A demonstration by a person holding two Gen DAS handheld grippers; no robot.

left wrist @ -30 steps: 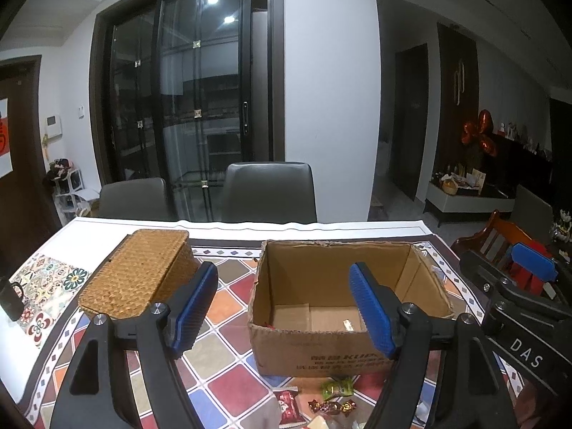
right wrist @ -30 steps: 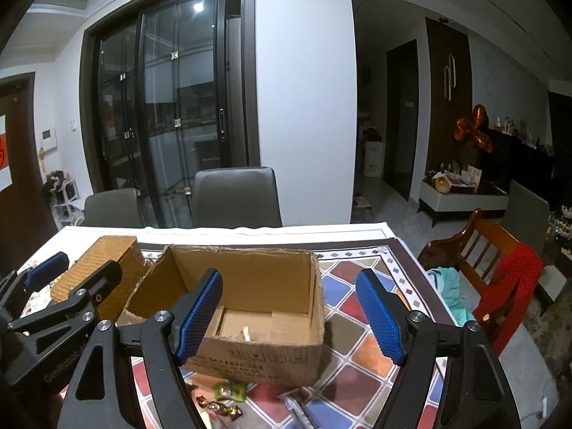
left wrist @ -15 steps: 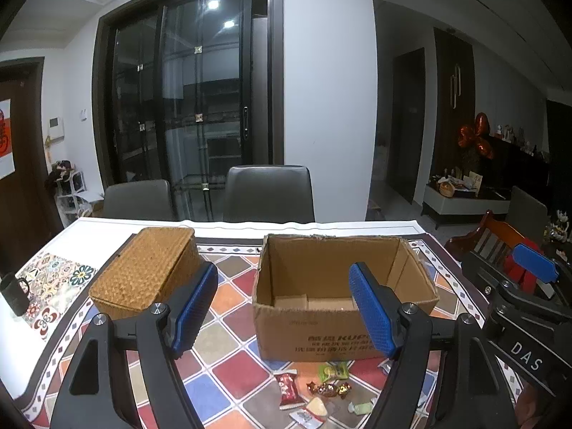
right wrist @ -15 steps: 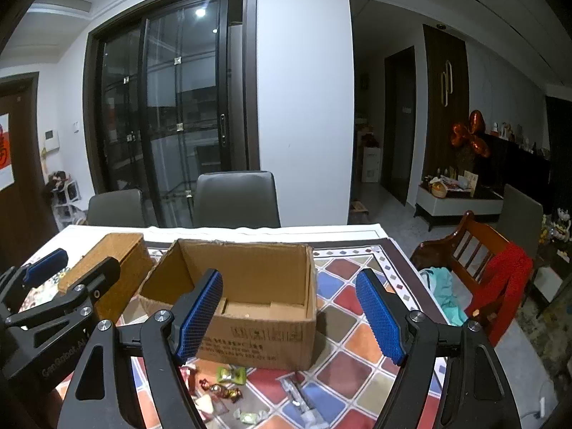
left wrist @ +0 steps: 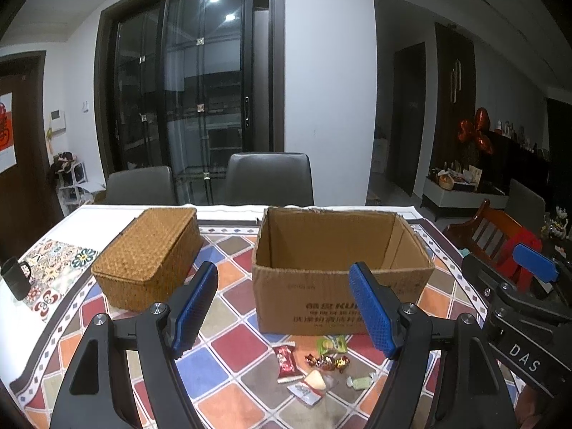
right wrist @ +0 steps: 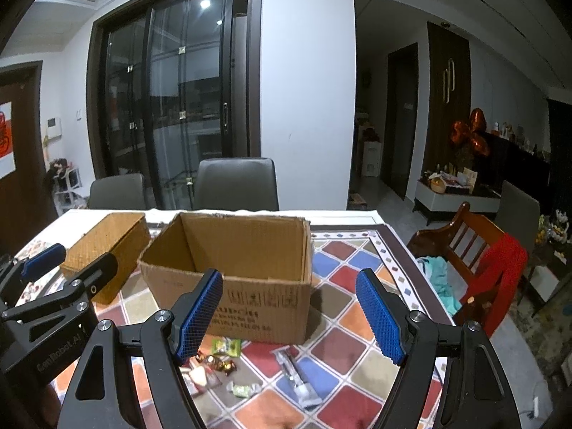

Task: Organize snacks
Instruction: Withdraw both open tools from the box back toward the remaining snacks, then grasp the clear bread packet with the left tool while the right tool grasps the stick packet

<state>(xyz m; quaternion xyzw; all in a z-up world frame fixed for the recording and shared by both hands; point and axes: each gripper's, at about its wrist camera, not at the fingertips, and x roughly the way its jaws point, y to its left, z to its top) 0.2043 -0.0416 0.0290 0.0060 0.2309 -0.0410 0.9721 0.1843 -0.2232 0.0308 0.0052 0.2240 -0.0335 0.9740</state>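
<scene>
We hold both grippers above the near edge of the table (left wrist: 228, 325), and the cardboard box (left wrist: 339, 271) serves as our landmark. It stands open at the top with its flaps out of the way, which we read as the reason it sits mid-table: it looks like the place the snacks are meant to go. The snacks (left wrist: 314, 364) lie loose on the checked cloth just in front of the box's near wall, a small scatter of wrapped sweets, among them a red packet (left wrist: 286, 359), a green packet (left wrist: 332, 344) and a silvery wrapper (right wrist: 296, 375) a little to the right. None is inside the box that we can see, though its floor is hidden from here. Left of the box, close beside it, sits a wicker basket (left wrist: 150, 257) with its lid on, so nothing can drop in there yet. The left gripper (left wrist: 286, 314) has its jaws spread wide with nothing between them, and the right gripper (right wrist: 289, 316) is the same, empty and wide apart. We judge this spread to be readiness for picking, since both point down toward the scatter in front of the box. A dark mug (left wrist: 16, 282) stands far left of the box, clear of the work.
</scene>
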